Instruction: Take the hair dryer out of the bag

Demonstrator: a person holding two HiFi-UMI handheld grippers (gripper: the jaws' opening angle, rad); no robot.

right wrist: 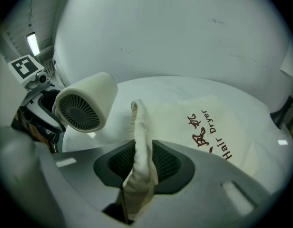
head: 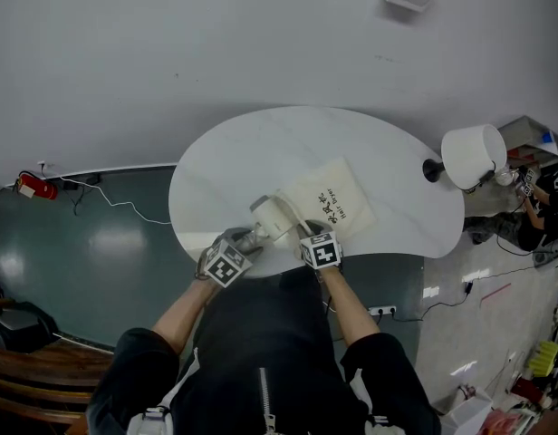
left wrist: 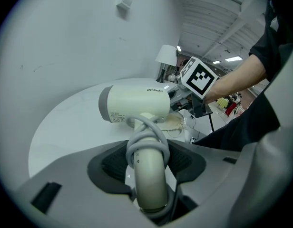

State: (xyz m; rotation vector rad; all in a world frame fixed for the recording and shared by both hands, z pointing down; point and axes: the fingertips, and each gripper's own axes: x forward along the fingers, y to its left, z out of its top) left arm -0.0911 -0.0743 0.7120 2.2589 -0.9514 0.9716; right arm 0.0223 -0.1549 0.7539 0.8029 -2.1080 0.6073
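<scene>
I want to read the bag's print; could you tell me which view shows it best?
The right gripper view: the bag lies close, its print large and legible. The head view shows the print tiny. The left gripper view shows a scrap of it behind the dryer.

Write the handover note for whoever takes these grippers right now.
Left gripper: jaws shut on the hair dryer handle, cord coiled round it, held above the table.
Right gripper: jaws pinch the bunched edge of the bag, which lies flat on the table.
Done: the hair dryer is clear of the bag.
Left: likely release the bag, set the hair dryer down.
</scene>
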